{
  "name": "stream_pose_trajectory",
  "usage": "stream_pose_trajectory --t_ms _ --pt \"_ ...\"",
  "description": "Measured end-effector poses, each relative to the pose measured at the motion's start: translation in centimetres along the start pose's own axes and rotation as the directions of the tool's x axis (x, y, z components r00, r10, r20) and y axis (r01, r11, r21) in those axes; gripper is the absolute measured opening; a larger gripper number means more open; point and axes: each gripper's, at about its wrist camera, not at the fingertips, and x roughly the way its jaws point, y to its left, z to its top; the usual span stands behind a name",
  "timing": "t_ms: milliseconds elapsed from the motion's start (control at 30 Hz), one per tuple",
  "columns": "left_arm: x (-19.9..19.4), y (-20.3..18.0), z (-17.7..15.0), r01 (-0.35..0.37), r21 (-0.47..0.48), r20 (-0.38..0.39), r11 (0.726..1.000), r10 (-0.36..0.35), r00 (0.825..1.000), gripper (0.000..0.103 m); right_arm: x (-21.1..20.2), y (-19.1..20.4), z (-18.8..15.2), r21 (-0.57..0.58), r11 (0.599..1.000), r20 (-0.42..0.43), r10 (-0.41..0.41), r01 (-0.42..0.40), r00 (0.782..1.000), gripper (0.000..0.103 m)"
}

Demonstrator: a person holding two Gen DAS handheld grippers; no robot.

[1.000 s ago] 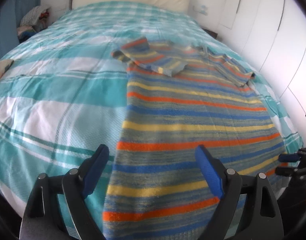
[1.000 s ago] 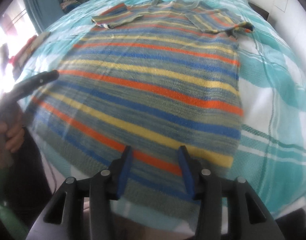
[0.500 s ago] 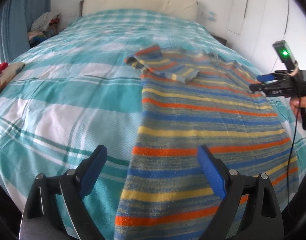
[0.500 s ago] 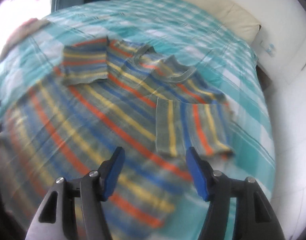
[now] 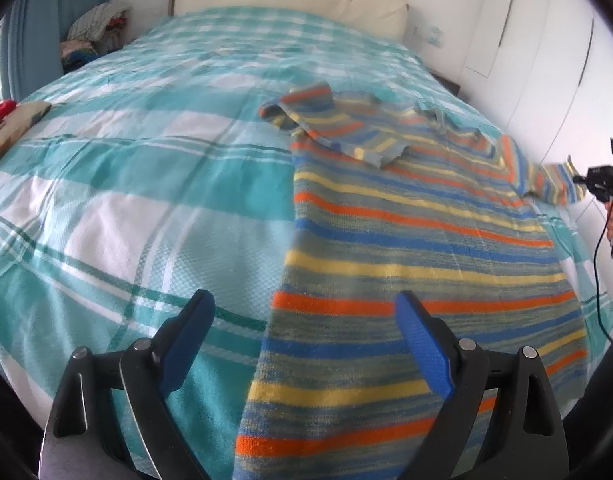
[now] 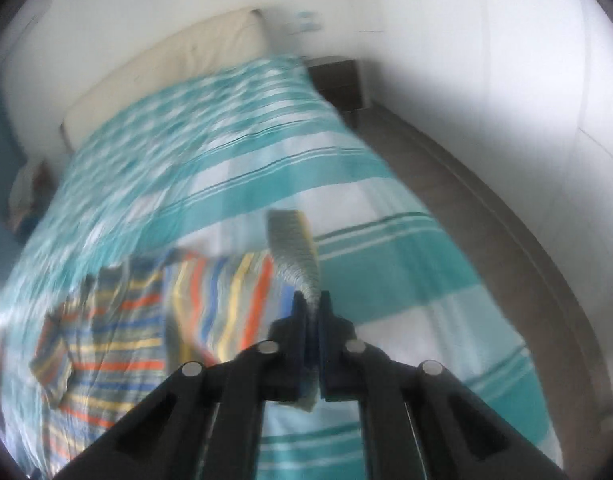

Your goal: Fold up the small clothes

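A striped knit sweater [image 5: 406, 240] in orange, blue, yellow and grey lies flat on the bed, its hem toward me. Its left sleeve [image 5: 338, 128] is folded across the chest. My left gripper [image 5: 304, 312] is open and empty above the sweater's hem and left edge. My right gripper [image 6: 312, 300] is shut on the right sleeve's cuff [image 6: 294, 248] and holds it lifted off the bed. In the left wrist view the right gripper [image 5: 602, 180] is at the far right, pulling the right sleeve [image 5: 546, 176] outward.
The bed has a teal and white checked cover [image 5: 146, 160] and a cream headboard [image 5: 290, 4]. Clothes [image 5: 94, 36] are piled at the back left. White wardrobe doors [image 5: 546, 40] stand to the right. A dark nightstand [image 6: 338, 80] and grey floor [image 6: 486, 220] lie beside the bed.
My right gripper has moved from the hem to the right sleeve, shut on its cuff and lifted it out to the side. My left gripper stays open over the hem.
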Motion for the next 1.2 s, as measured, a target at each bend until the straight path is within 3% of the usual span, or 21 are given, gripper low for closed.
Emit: stream_pose_trajectory --t_ms 67,233,400,433,467,600,933,1100,1200 --pt "0.3 0.0 0.0 0.013 -0.009 -0.012 1.000 -0.013 1.000 0.093 0.1 -3.9 -1.0 0.088 0.996 -0.042 0.014 -0.010 0.999 0.004" --pt "1.0 -0.3 -0.5 0.017 -0.016 -0.044 1.000 -0.018 0.999 0.093 1.8 -7.0 -4.3 0.266 0.949 -0.076 0.194 -0.168 0.978 0.005" --pt "1.0 -0.4 -0.8 0.007 -0.004 -0.041 1.000 -0.007 0.999 0.093 3.5 -7.2 -5.9 0.352 0.905 -0.054 0.273 -0.238 0.960 0.026" --pt "1.1 -0.5 -0.8 0.005 -0.004 -0.044 1.000 -0.005 0.999 0.093 3.6 -7.2 -6.1 0.346 0.912 -0.067 0.260 -0.222 0.963 0.021" --pt "1.2 -0.5 -0.8 0.005 -0.002 -0.048 1.000 -0.005 0.999 0.093 3.7 -6.8 -6.1 0.320 0.931 -0.087 0.213 -0.175 0.973 0.002" --pt "1.5 -1.1 -1.0 -0.018 0.032 -0.048 0.999 0.019 0.999 0.093 3.2 -6.6 -6.2 0.251 0.966 -0.088 0.079 -0.055 0.993 0.002" --pt "1.6 -1.4 -0.9 -0.035 0.056 -0.056 0.998 0.038 0.998 0.093 2.4 -8.1 -7.4 0.215 0.976 -0.064 0.034 -0.020 0.997 0.001" --pt "1.4 -1.5 -1.0 -0.039 0.058 -0.053 0.998 0.042 0.998 0.094 -0.5 -9.4 -8.1 0.200 0.977 -0.042 -0.072 0.079 0.996 0.012" --pt "1.3 -1.8 -1.0 -0.035 0.060 -0.049 0.998 0.038 0.998 0.095 -3.4 -10.3 -9.0 0.206 0.970 0.000 -0.129 0.126 0.992 0.039"
